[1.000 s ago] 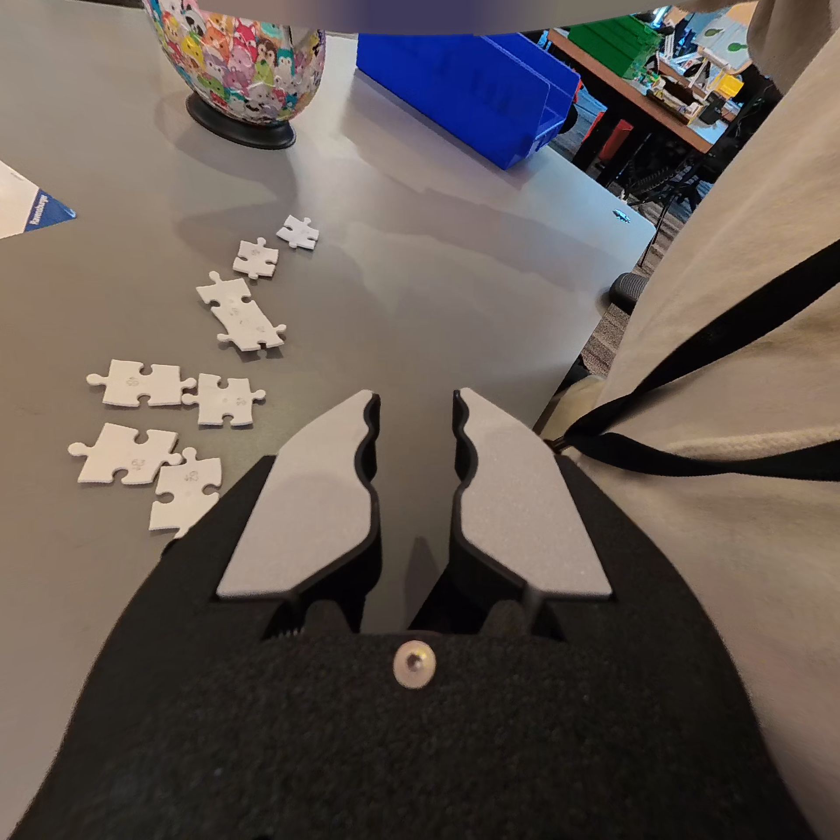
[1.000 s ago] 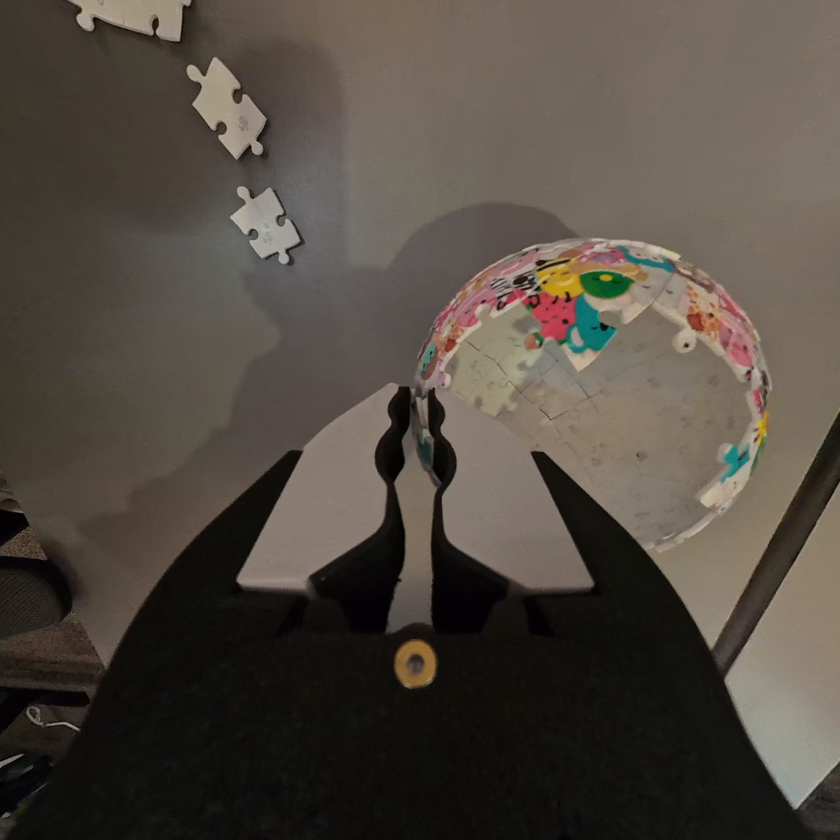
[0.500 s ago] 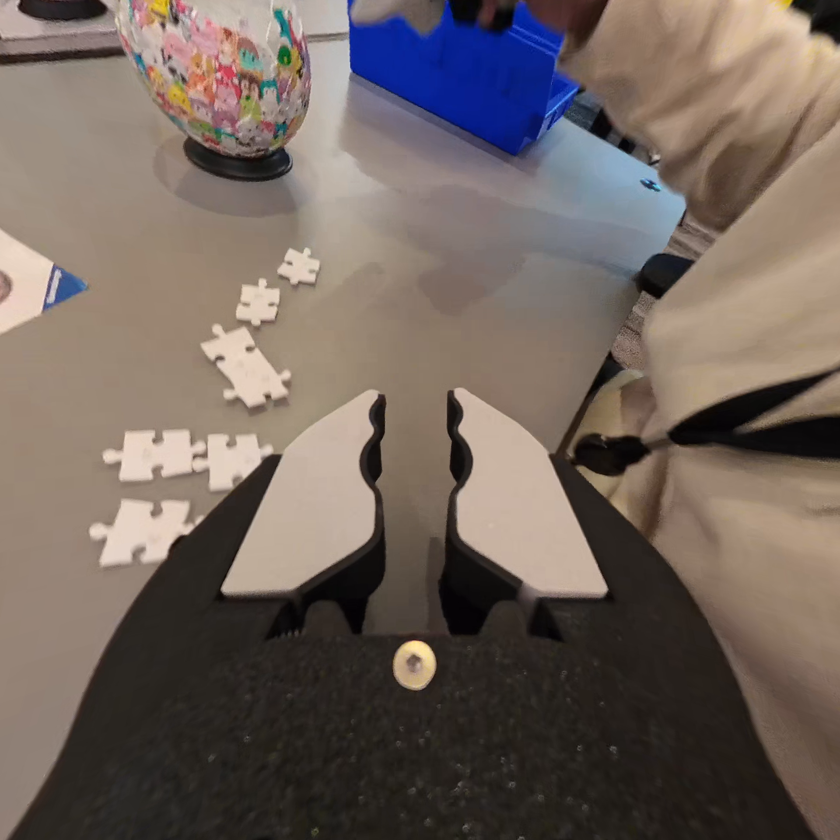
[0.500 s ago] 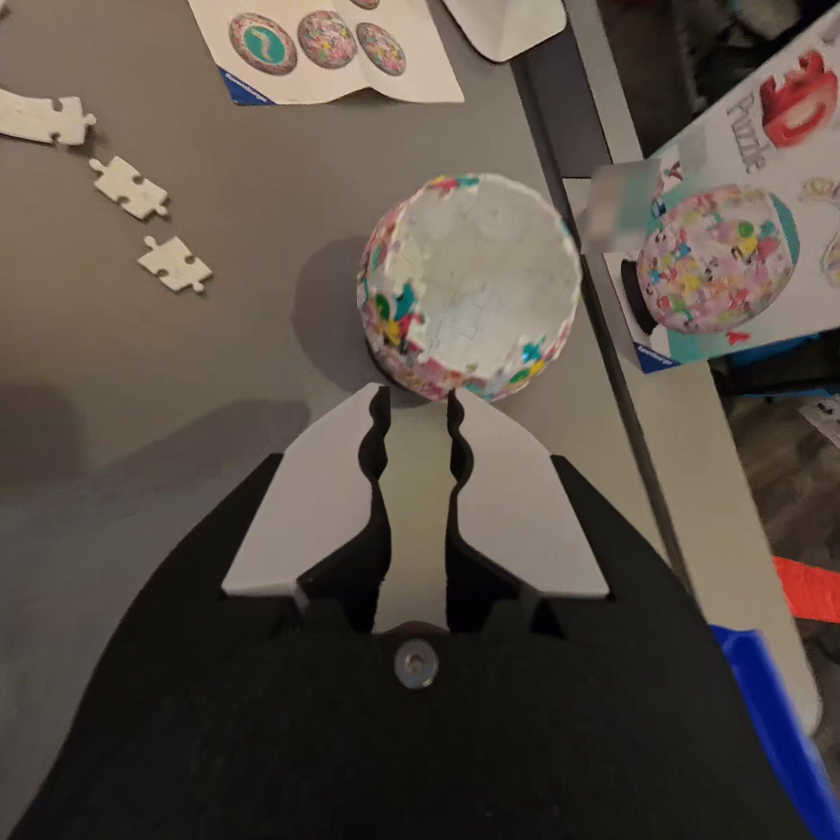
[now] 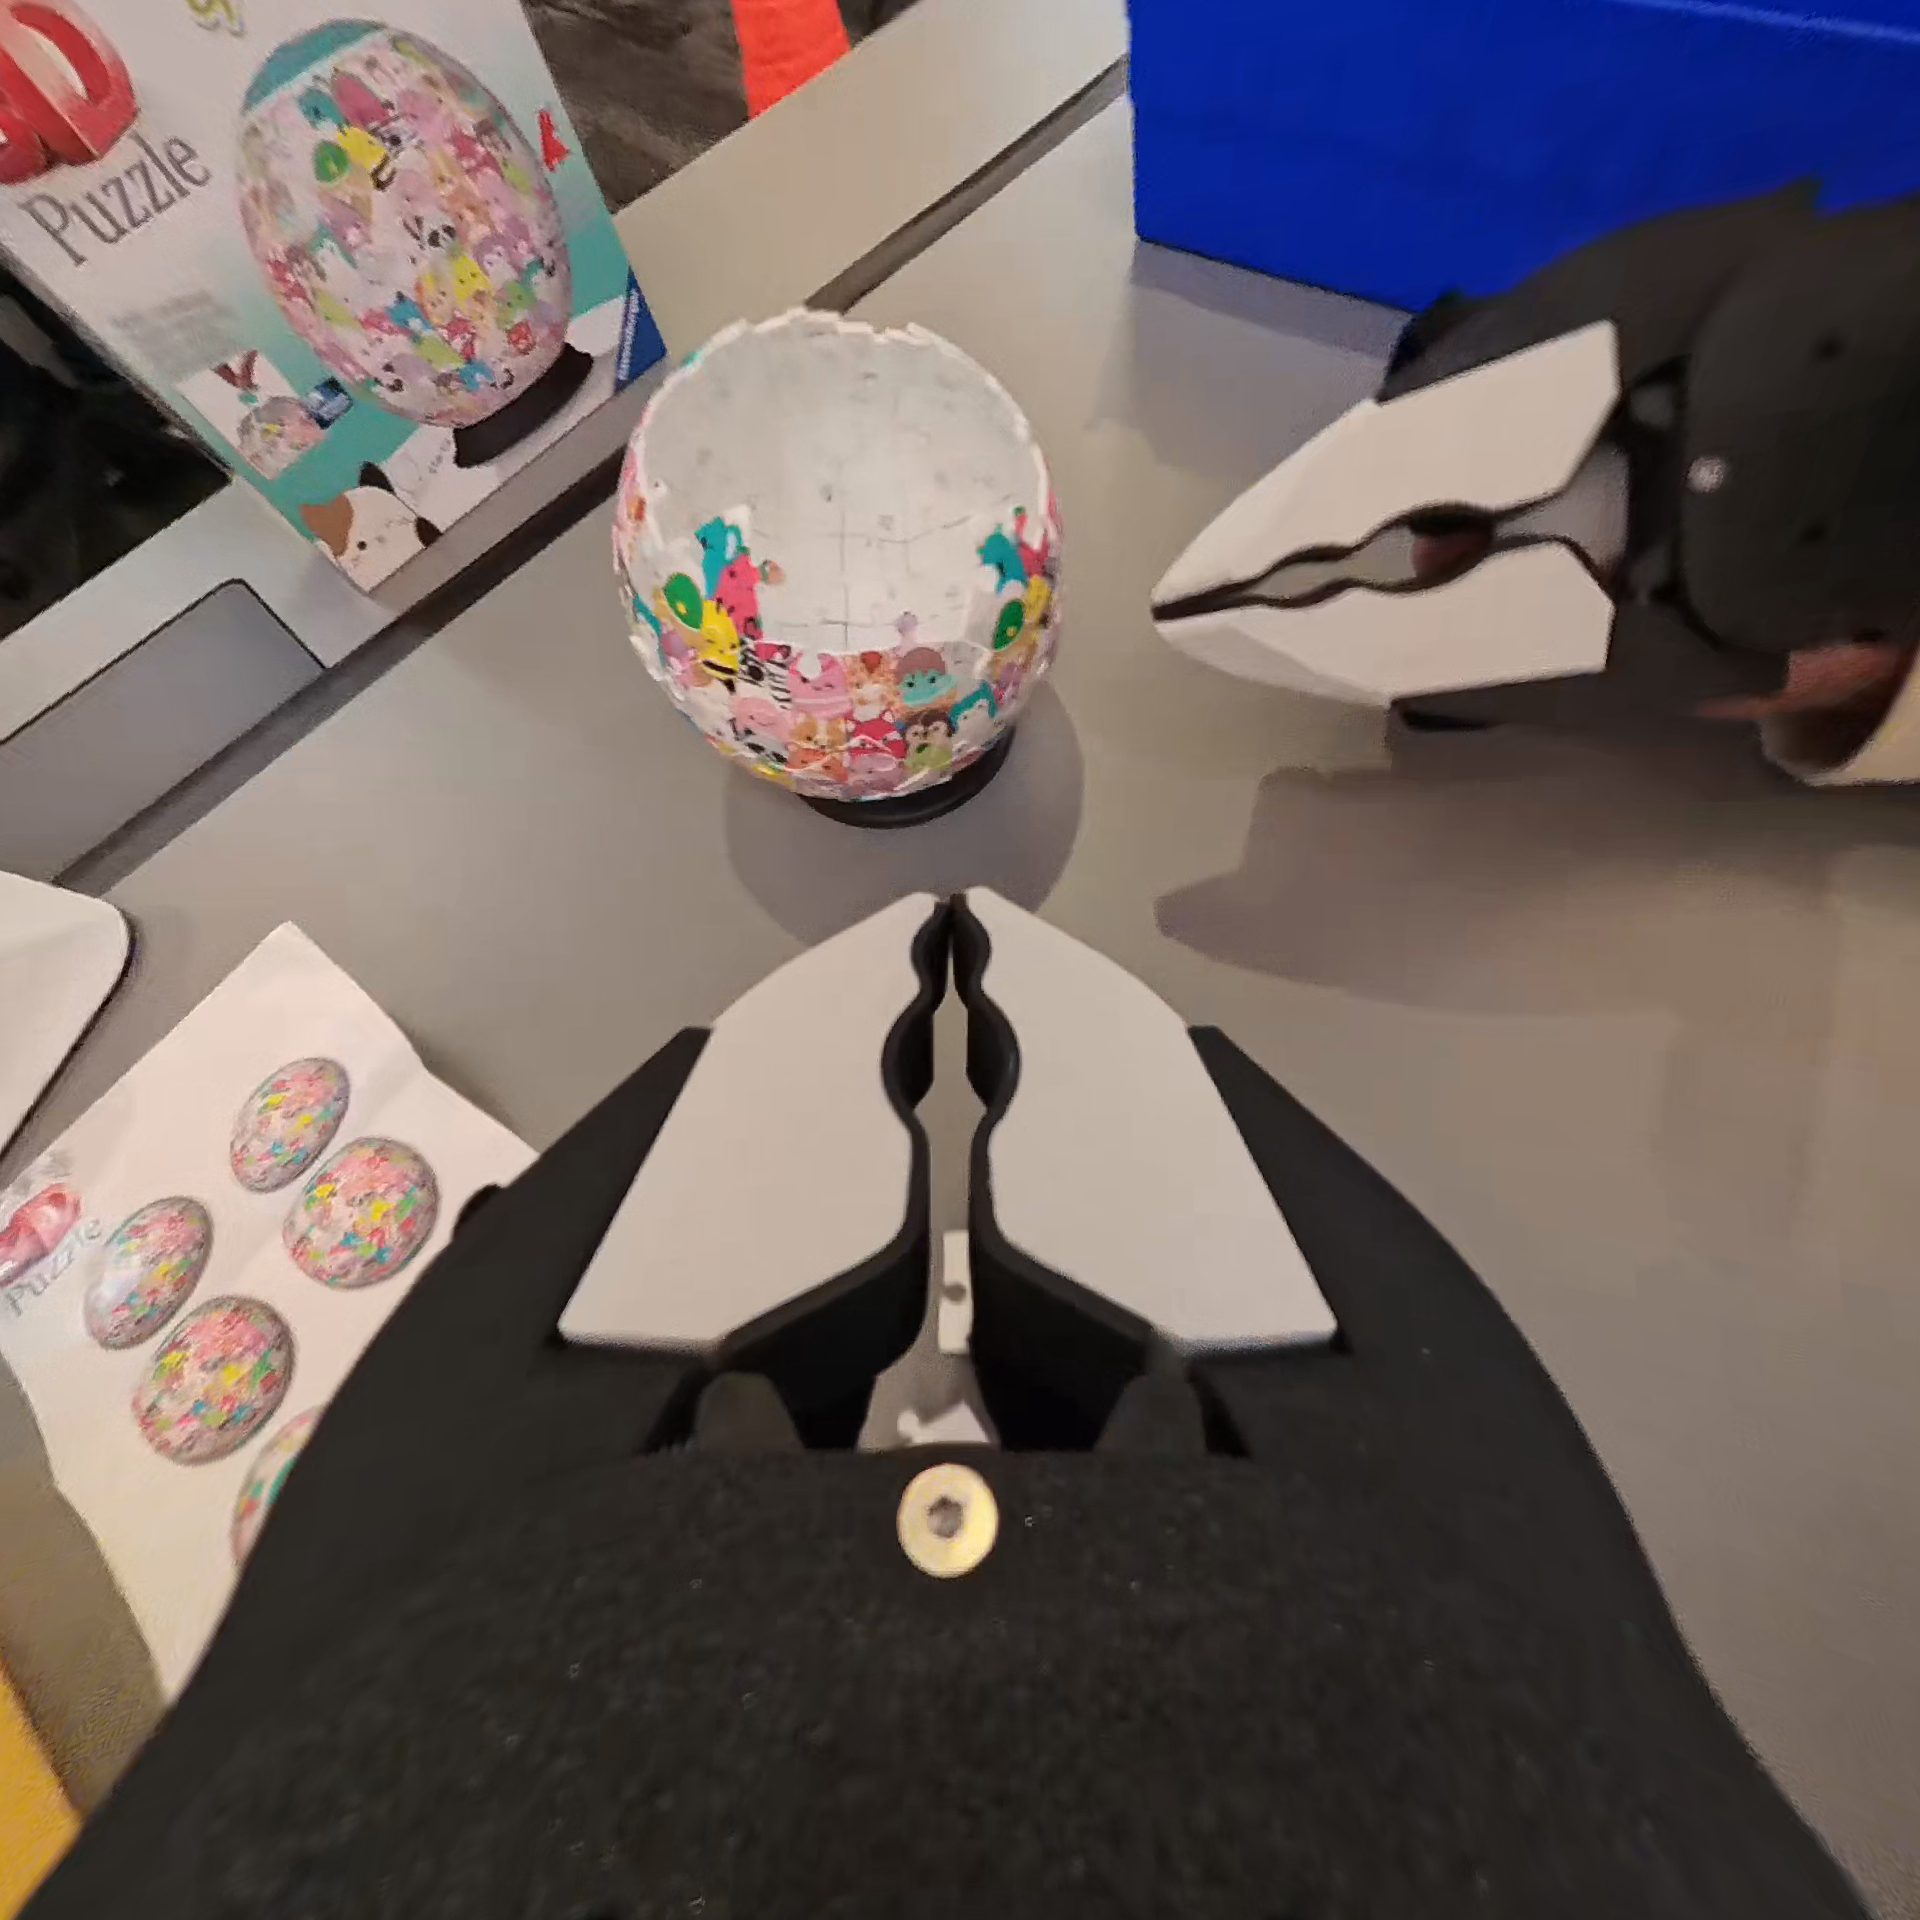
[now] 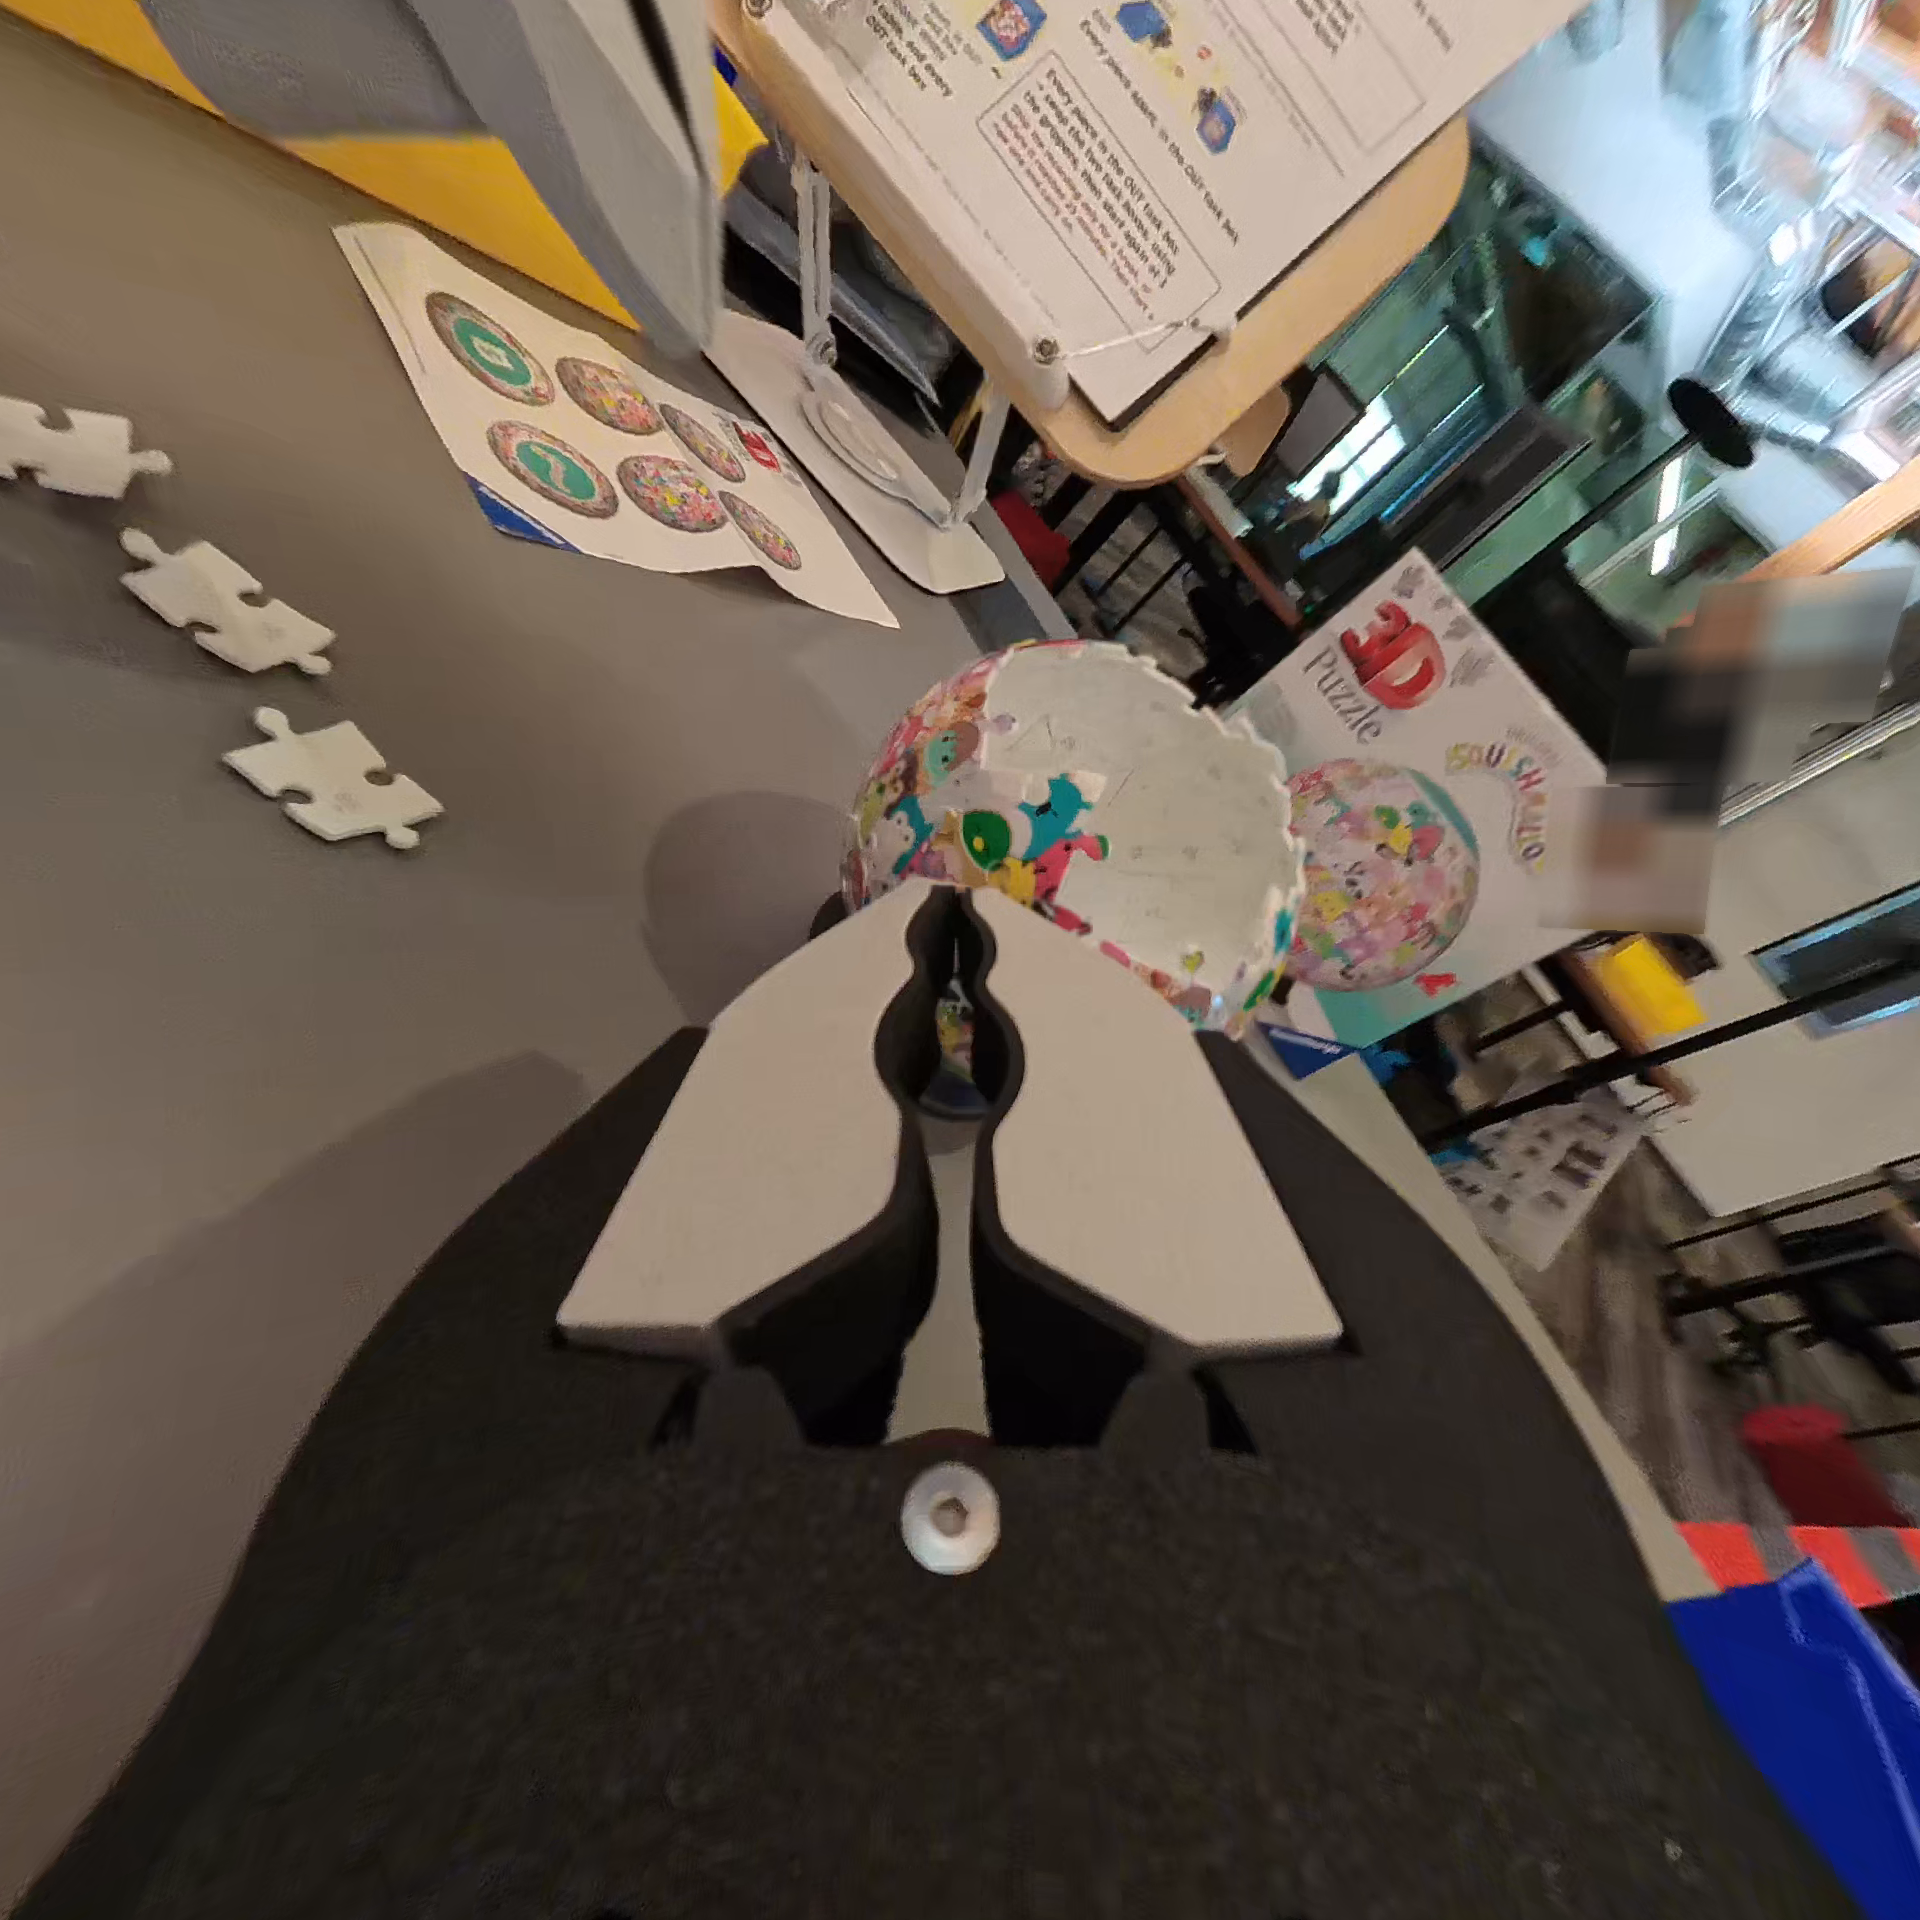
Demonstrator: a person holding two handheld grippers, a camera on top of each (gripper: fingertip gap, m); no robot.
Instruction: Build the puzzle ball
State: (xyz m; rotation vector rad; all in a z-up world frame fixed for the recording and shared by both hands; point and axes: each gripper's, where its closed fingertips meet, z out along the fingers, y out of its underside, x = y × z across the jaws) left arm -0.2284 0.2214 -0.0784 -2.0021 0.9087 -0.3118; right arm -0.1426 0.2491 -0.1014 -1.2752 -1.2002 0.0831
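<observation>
While I look along my left tongs, the puzzle box [image 5: 312,260] stands farthest left, propped beyond the edge of the grey table [image 5: 1455,1143]. The printed leaflet [image 5: 208,1195] lies flat below it, close by my left side.

Next comes the puzzle ball [image 5: 842,582], near the middle of the table. It sits upright on its black stand [image 5: 904,805], only the lower part built. The top is open, so the white inside of the shell shows, and the rim is ragged with tabs.

My left gripper [image 5: 951,914] points straight at the ball and stops short of the stand. Its fingers are pressed together at the tips. A bit of white shows low in the gap between them (I cannot tell whether it is a piece caught there or something on the table beneath).

To the right of the ball, clear of it, my right gripper [image 5: 1164,608] lies on its side with its tips aimed at the shell. Only a thin wavy line separates its fingers and nothing is between them. Behind it stands a blue bin [image 5: 1507,135].

From the right tongs' own camera, loose white pieces [image 6: 332,779] lie on the table far to the left, and the closed tips overlap the ball's near edge.
</observation>
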